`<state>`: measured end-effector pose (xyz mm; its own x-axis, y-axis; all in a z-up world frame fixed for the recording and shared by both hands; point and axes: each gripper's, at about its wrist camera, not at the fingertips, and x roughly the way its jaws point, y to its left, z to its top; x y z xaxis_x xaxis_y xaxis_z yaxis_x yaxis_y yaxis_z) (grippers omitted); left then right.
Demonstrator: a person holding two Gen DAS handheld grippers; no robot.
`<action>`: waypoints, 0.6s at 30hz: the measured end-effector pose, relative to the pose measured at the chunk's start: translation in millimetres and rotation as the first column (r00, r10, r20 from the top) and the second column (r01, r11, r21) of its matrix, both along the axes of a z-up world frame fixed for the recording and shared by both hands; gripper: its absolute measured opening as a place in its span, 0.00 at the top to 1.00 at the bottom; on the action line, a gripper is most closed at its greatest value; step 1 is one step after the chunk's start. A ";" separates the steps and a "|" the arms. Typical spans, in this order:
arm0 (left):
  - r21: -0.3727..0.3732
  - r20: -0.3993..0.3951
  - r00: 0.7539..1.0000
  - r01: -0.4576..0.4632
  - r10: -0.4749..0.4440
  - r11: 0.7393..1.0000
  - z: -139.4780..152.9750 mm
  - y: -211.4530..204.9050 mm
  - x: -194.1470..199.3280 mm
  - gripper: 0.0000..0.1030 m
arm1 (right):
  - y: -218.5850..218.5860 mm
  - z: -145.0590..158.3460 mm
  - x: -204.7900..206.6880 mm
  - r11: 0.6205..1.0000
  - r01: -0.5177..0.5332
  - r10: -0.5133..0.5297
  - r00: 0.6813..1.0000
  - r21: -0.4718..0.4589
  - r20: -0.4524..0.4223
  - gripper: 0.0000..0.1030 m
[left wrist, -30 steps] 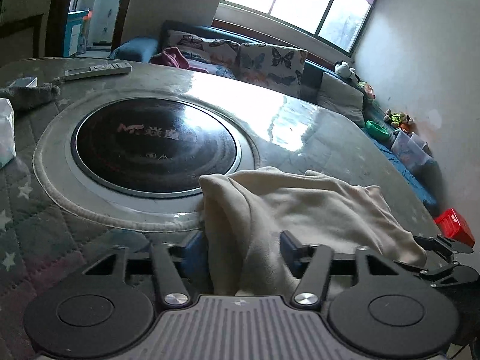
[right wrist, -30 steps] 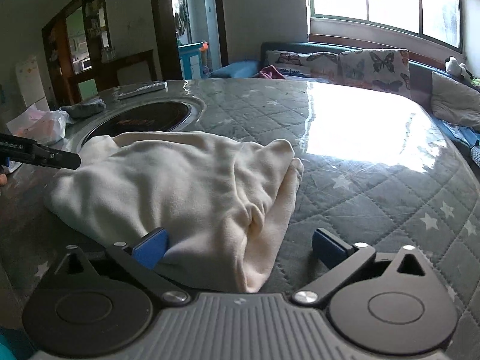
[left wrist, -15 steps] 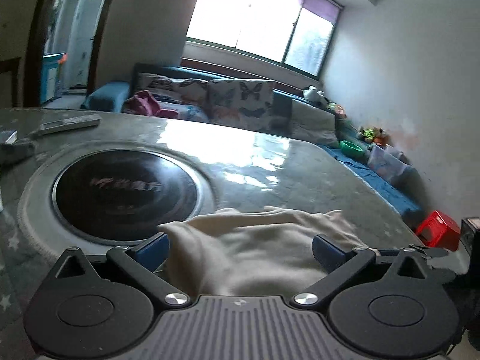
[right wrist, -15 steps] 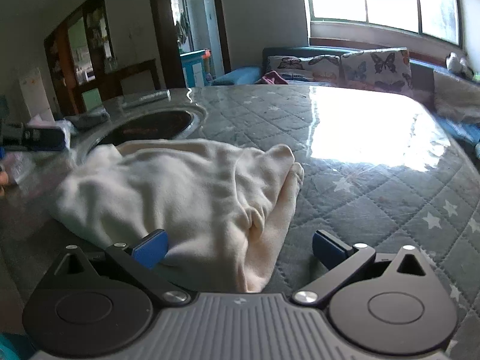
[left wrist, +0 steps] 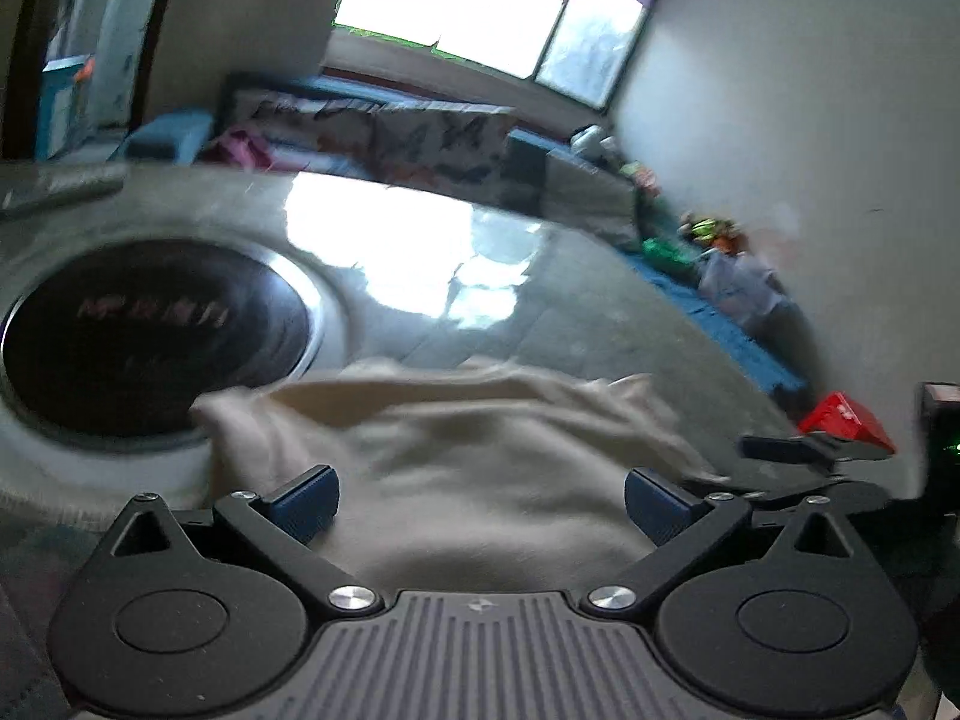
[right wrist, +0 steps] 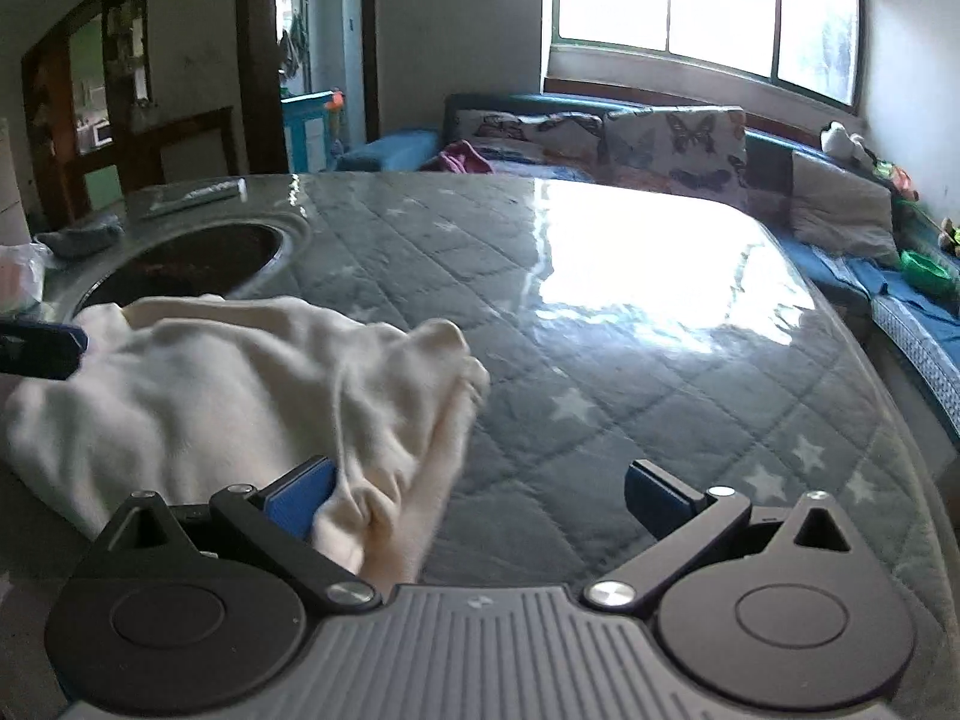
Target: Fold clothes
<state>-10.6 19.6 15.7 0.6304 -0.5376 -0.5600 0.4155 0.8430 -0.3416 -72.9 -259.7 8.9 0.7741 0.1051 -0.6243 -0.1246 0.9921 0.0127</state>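
Cloth lay bunched on the quilted table beside the dark round plate. Left gripper had just opened, jaws wide apart over it; right gripper gaped too (nothing pinched). Untended, the loose fold could slump open.

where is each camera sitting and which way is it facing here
Left wrist: sits on the left gripper, looking across the cream garment and the round black hob toward the window; its own open fingers show, with the right gripper at the right edge.
Right wrist: sits on the right gripper, looking over the quilted table toward sofa and doorway; its own open fingers show, and a left gripper fingertip at the left edge.
Shared: garment, hob, table, sofa, window.
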 end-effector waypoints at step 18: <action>0.021 0.011 1.000 0.016 -0.016 1.000 -13.4 5.4 -4.9 0.00 | 24.9 10.5 67.8 0.991 -0.062 0.059 0.998 -0.117 -0.029 0.00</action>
<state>-15.5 25.0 2.3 0.6282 -0.5357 -0.5642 0.4325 0.8433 -0.3191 -5.1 -234.9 19.4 0.7520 0.0763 -0.6547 -0.1858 0.9775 -0.0995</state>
